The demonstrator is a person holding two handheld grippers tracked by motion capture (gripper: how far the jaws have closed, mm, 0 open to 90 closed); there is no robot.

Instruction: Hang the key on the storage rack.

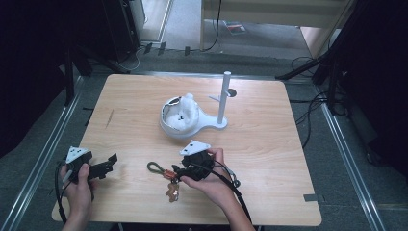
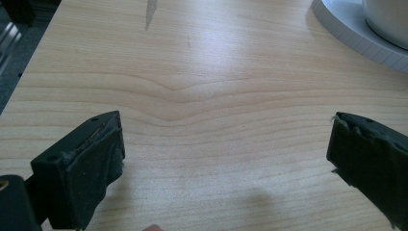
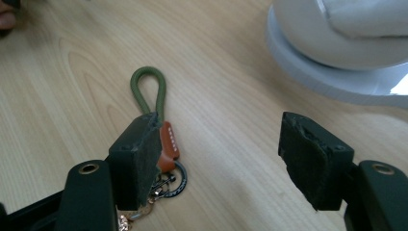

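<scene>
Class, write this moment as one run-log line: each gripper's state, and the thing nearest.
left gripper: open, over bare table | right gripper: open, beside keychain | keychain: flat on table, not held

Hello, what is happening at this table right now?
A person holds a gripper in each hand. The right gripper hovers open beside a keychain with a green cord loop, one jaw just above it. The left gripper waits open over bare wood. A white stand is behind.

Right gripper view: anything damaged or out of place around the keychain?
The keychain lies flat and whole beside the left jaw, not between the jaws. The right gripper is open, and its foam pads look frayed and torn at the edges. The table shows no spill.
</scene>
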